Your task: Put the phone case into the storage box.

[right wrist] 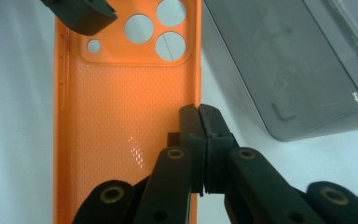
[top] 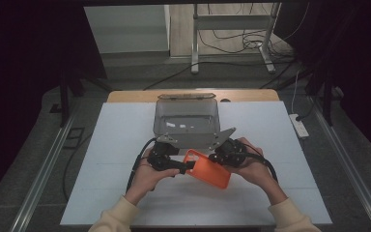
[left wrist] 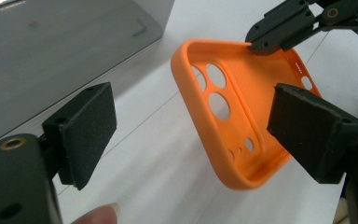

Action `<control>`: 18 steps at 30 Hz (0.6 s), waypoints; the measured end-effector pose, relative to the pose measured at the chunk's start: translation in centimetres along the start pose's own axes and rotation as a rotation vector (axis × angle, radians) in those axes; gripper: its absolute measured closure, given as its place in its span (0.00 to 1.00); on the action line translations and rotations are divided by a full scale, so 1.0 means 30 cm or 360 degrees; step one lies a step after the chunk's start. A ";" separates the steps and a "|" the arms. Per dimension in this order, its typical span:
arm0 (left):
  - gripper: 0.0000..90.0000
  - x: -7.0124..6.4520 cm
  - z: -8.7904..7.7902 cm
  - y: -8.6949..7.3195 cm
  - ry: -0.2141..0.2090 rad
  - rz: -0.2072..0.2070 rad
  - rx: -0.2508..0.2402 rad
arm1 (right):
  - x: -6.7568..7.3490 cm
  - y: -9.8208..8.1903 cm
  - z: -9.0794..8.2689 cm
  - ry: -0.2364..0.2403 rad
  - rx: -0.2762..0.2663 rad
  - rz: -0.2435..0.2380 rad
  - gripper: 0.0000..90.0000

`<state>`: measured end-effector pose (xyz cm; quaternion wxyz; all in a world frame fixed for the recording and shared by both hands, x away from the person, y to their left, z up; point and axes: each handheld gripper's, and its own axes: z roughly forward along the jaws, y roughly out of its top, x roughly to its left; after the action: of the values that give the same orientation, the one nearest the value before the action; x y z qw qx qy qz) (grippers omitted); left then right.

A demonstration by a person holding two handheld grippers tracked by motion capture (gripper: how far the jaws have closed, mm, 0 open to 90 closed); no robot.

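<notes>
Orange phone case (right wrist: pixel 121 116) near table's (top: pixel 116 193) front edge: right gripper (right wrist: pixel 199 109) clenched on just thin rim, left gripper (left wrist: pixel 191 130) jaws wide apart. We reckon rim slips, case drops.

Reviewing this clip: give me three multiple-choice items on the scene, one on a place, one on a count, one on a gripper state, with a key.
1. Where is the grey bin?
A. beyond the phone case
B. at the table's near edge
C. on the floor

2. How many large round holes sit at the corner of the orange phone case?
A. one
B. three
C. five

3. The right gripper is
A. wide open
B. shut on the case's edge
C. shut on the bin

Key: 1 A, the high view shows it farther away; 2 B, three big holes show; 3 B, its jaws pinch the side wall.
</notes>
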<state>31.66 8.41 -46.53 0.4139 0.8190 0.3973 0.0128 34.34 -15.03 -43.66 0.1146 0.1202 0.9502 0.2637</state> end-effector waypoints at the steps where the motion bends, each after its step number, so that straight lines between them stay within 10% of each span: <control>1: 0.17 0.000 0.002 0.001 0.0001 -0.0002 0.0004 | 0.000 0.000 0.000 -0.0001 0.0000 -0.0001 0.99; 18: 0.35 0.012 0.026 0.009 -0.0064 -0.0021 0.0029 | 0.002 0.001 0.000 -0.0013 -0.0003 -0.0013 0.99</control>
<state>32.35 8.04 -46.95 0.4142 0.8202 0.3945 -0.0100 34.30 -14.99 -43.67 0.1197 0.1173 0.9500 0.2636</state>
